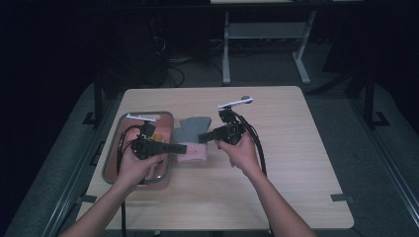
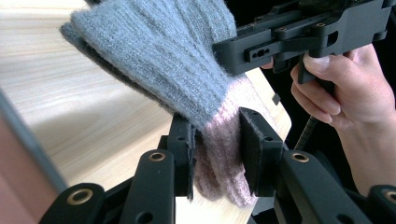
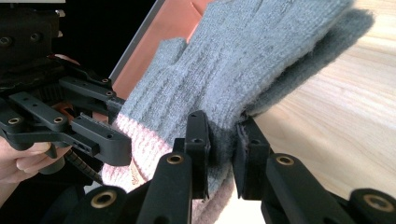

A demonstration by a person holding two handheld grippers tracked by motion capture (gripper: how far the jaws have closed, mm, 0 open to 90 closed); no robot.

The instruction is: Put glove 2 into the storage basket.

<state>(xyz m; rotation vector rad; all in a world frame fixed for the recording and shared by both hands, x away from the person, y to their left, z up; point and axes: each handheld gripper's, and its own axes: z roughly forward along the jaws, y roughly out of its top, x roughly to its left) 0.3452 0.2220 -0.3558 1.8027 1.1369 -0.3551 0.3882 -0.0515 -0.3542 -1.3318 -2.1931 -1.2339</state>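
Glove [image 1: 193,141] held above table [image 1: 276,168] beside tray [image 1: 112,153] | left claw [image 2: 215,154] pinches pink cuff | right claw [image 3: 223,154] nips grey edge | opposed grips keep it taut, likely for folding

dim room, grey floor [image 1: 341,148], white-legged desk [image 1: 267,29] behind wooden table [image 1: 296,163].

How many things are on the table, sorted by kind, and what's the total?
Knit gloves, grey with pink cuffs: 1 bundle, held by both grippers; how many gloves are in it cannot be told.
Trays, metal-rimmed with a reddish base: 1
Grippers: 2, left gripper and right gripper, both clamped on the glove bundle.
Total: 4
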